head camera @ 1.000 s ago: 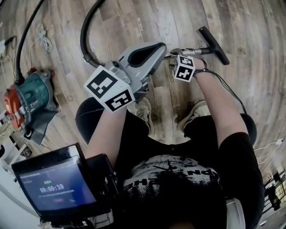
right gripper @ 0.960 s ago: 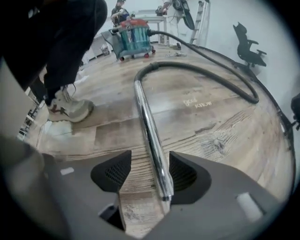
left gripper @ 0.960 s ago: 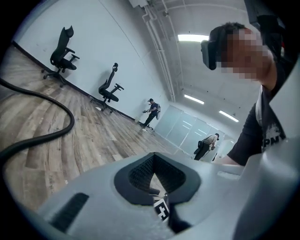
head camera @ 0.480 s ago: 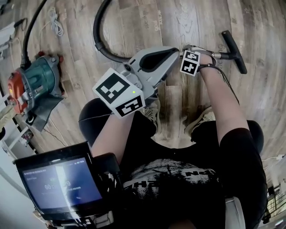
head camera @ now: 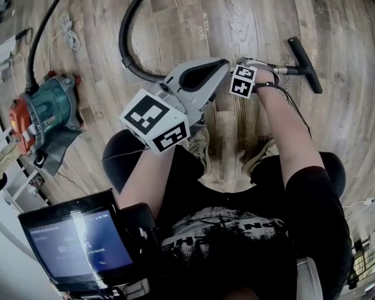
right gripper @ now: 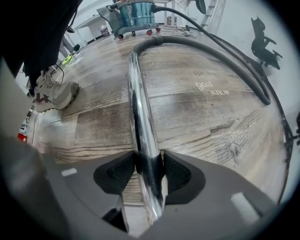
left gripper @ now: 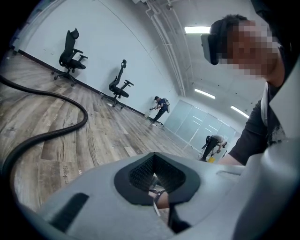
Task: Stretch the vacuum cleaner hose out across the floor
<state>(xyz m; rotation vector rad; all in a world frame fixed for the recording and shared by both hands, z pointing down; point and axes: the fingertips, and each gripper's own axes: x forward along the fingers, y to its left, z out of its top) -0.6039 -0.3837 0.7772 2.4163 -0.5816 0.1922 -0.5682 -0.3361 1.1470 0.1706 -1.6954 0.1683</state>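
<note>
The left gripper (left gripper: 157, 185) is hovering empty over the wooden floor (left gripper: 93, 136), its jaws pressed together. The right gripper (right gripper: 149, 171), whose jaws have just been closing, is clamping the chrome wand (right gripper: 139, 112) that is lying on the floor. Beyond it, the black hose (right gripper: 220, 56) is curving back to the teal vacuum cleaner (right gripper: 136, 13).

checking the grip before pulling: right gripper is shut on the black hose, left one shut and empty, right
Not the hose: the right gripper has just closed its jaws on the metal tube, as the right gripper view shows. Left gripper shut and empty, yes.
</note>
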